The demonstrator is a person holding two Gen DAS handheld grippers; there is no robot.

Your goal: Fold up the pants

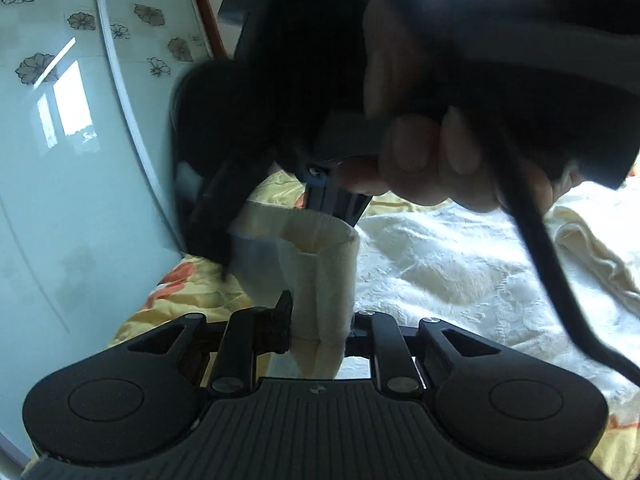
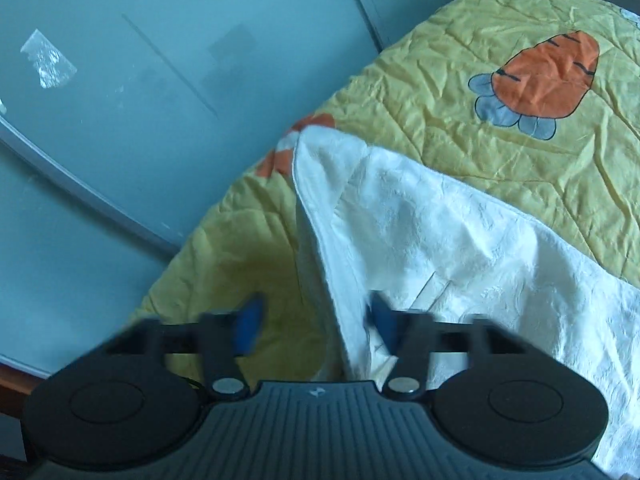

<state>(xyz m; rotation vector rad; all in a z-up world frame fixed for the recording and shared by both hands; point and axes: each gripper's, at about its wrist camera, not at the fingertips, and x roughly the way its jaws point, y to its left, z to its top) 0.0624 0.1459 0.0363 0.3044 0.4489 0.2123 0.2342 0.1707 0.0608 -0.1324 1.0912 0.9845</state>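
Cream-white pants [image 1: 440, 264] lie spread over a yellow bedspread [image 1: 188, 292]. My left gripper [image 1: 320, 324] is shut on a bunched fold of the pants, which rises from its fingers to an open hem. Above that hem a person's hand [image 1: 420, 156] holds my right gripper [image 1: 340, 208], whose tips are at the hem's rim. In the right wrist view the pants [image 2: 460, 240] drape from the lower right, and one edge runs up between the blue pads [image 2: 382, 324]. My right gripper [image 2: 316, 326] looks blurred, with its pads apart and only the right pad against the cloth.
The bedspread [image 2: 460, 60] carries an orange carrot print [image 2: 544, 80]. A frosted glass door [image 2: 120, 80] with flower patterns [image 1: 36, 68] stands close along the bed's left side. A black cable [image 1: 552, 272] hangs from the right gripper across the left wrist view.
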